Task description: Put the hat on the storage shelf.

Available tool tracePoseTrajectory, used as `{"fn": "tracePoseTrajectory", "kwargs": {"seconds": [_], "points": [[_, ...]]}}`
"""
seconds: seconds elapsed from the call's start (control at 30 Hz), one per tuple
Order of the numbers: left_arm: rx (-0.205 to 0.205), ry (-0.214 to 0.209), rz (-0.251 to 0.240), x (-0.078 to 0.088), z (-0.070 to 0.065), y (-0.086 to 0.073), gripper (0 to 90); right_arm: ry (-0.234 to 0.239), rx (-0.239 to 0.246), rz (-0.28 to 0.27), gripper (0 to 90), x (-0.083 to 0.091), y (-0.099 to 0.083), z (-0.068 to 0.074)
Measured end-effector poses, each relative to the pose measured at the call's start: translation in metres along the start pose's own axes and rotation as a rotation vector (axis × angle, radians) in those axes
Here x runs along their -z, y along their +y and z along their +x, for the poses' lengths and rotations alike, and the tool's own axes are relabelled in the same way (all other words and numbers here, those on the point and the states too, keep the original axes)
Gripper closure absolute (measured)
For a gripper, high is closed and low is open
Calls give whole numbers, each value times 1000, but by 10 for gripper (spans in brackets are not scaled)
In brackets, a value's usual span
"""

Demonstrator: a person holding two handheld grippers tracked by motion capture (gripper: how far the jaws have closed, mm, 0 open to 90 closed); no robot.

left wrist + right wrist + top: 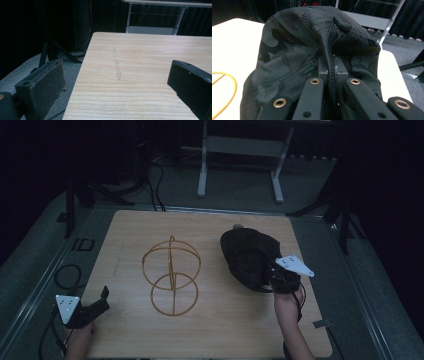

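- My right hand-held gripper [272, 279] is clamped on a fold of the black mesh cap [248, 257]; the fabric seam runs between its jaws in the right gripper view.
- The cap sits at the right of the table [125, 330], bunched just ahead of that gripper.
- My left hand-held gripper [102, 297] rests at the near left corner, jaws apart, nothing between.
- The gold wire frame [171, 274] stands mid-table, apart from both.
- I read no writing anywhere.
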State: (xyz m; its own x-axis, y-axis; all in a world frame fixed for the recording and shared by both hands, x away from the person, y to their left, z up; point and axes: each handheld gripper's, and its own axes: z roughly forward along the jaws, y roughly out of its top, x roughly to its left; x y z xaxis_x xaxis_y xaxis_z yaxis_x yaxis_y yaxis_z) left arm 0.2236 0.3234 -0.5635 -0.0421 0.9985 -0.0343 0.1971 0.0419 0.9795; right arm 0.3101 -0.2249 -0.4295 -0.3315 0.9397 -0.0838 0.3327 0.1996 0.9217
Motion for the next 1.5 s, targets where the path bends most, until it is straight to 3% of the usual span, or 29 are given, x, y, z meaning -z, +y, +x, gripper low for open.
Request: {"fn": "tracePoseTrajectory", "kwargs": {"seconds": [0.87,1.13,1.5], "points": [[2,-2,2,0,0,0,18,33,49,-165,885,47,82,-11],[2,-3,5,0,1,0,18,76,71,-218,885,60,106,-2],[5,-5,4,0,1,0,18,174,92,-257,886,66,124,26]]}}
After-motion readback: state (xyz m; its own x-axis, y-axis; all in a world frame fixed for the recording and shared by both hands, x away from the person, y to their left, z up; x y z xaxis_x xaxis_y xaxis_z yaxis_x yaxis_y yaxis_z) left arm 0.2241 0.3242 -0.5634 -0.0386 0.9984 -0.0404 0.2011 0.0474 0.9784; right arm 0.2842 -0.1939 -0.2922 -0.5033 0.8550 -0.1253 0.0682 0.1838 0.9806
